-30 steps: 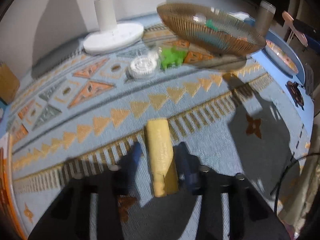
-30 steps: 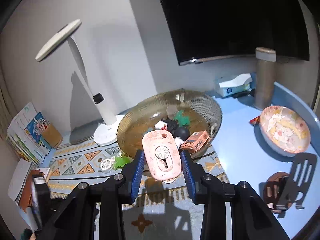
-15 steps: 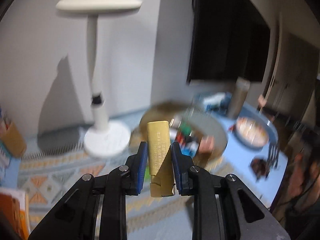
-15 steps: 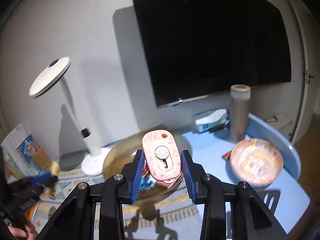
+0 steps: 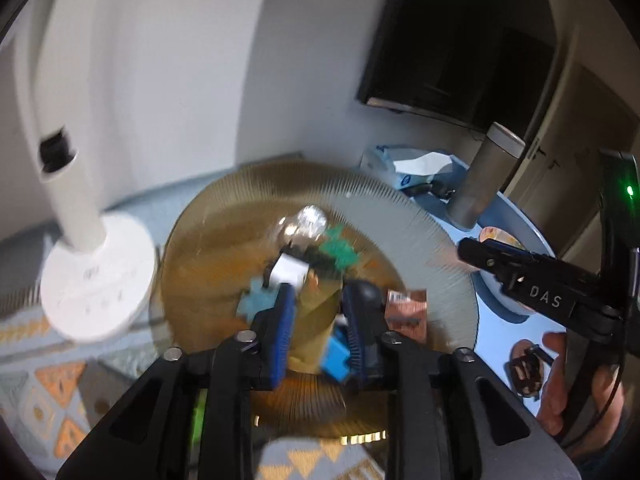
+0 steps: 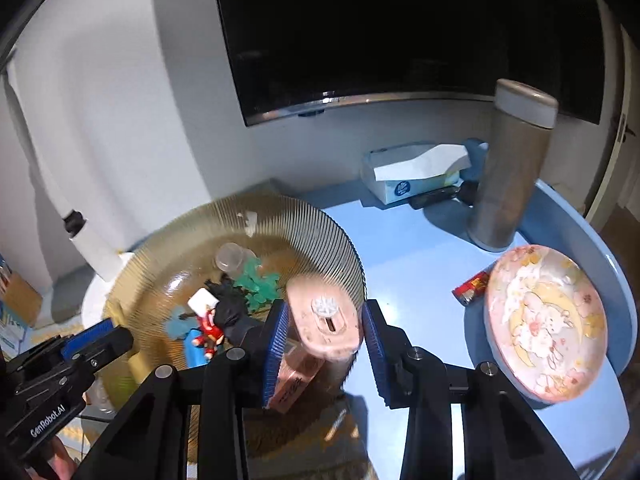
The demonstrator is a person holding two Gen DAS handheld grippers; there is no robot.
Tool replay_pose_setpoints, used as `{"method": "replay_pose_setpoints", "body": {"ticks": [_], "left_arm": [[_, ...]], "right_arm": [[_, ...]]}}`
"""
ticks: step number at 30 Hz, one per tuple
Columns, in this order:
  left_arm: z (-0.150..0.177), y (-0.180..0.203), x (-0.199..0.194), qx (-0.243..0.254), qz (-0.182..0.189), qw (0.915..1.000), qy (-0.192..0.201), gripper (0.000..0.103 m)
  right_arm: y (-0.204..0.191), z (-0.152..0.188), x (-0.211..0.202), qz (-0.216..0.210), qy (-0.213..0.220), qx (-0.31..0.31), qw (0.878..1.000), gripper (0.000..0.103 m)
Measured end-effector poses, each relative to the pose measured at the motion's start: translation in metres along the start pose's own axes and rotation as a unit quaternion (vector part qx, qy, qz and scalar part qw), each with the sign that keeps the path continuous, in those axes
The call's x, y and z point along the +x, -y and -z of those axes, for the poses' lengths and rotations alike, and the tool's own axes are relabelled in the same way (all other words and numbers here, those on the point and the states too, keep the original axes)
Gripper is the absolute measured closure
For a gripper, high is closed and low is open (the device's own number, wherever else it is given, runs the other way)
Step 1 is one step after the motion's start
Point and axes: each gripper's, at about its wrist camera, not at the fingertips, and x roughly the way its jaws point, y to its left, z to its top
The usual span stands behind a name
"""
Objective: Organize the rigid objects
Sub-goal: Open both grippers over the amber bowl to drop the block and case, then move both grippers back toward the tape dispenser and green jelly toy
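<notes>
Between the left gripper's (image 5: 316, 328) blue pads (image 5: 282, 330) a yellow block (image 5: 310, 320) stood with its long axis running away from the wrist, its far end over the middle of the ribbed amber bowl (image 5: 400, 216). The jaws were opening, and a gap showed on both sides of the block, so it looked released rather than gripped; blur made it hard to tell whether it already rested on the pile.

The right gripper (image 6: 325, 330) was opening as well. A pink oval case (image 6: 324, 316) sat between its pads (image 6: 276, 334), close to the left pad and clear of the right one, so I judged it let go too. Its long axis also ran away from the wrist, and it hung over the bowl's (image 6: 320, 220) near right edge, just above a pink box (image 6: 294, 376).

Both objects therefore lay straight ahead of and below their fingers, inside the bowl's rim, among a white cube (image 5: 289, 270), green toys (image 5: 338, 250) and a blue piece (image 5: 334, 360). The left gripper was deeper over the centre; the right one was at the edge beside the blue table (image 6: 404, 256). A lamp base (image 5: 98, 276) stood just left of the bowl, a flowered plate (image 6: 544, 320) and a flask (image 6: 510, 168) well to its right.

The next move probably called for lifting both grippers clear without catching the rim.
</notes>
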Motion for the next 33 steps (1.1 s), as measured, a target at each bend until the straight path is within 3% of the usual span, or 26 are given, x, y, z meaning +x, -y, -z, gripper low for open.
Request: {"method": "replay_pose_setpoints", "body": {"ticks": [1,2,4,8,11,18,22,23,26,30,33], "left_arm": [[-0.003,0.003,-0.002,0.012,-0.021,0.9997,0.003,0.039],[-0.005,0.004,-0.009,0.017,-0.029,0.9993,0.013,0.024],[-0.007,0.0,-0.03,0.02,-0.018,0.9988,0.041,0.022],[-0.004,-0.016,-0.068,-0.003,-0.001,0.9985,0.054,0.022],[0.002,-0.024,-0.1,-0.005,-0.019,0.9977,0.066,0.022],[0.018,-0.045,-0.196,-0.03,-0.02,0.9919,0.122,0.021],[0.028,-0.05,-0.252,-0.032,-0.018,0.9856,0.165,0.005],[0.03,-0.05,-0.263,-0.03,-0.022,0.9837,0.176,0.003],[0.041,-0.048,-0.294,-0.015,-0.042,0.9783,0.202,0.002],[0.063,-0.043,-0.308,0.008,-0.125,0.9703,0.207,0.001],[0.082,-0.045,-0.293,0.017,-0.166,0.969,0.182,0.001]], "right_arm": [[0.0,-0.001,0.001,0.002,0.003,0.001,1.0,0.051],[0.004,-0.002,-0.003,0.006,0.013,0.01,1.0,0.043],[0.008,-0.002,-0.013,0.005,0.025,0.02,0.999,0.042],[0.008,0.002,-0.031,-0.017,0.025,0.035,0.999,0.042],[0.002,0.009,-0.047,-0.051,0.02,0.043,0.998,0.042],[-0.046,0.025,-0.114,-0.106,0.041,0.016,0.993,0.041],[-0.086,0.035,-0.157,-0.144,0.062,-0.008,0.988,0.038],[-0.093,0.037,-0.165,-0.152,0.067,-0.012,0.986,0.034],[-0.118,0.046,-0.189,-0.162,0.088,-0.025,0.983,0.016],[-0.146,0.062,-0.205,-0.158,0.11,-0.055,0.98,0.012],[-0.161,0.081,-0.197,-0.156,0.099,-0.073,0.98,0.008]]}}
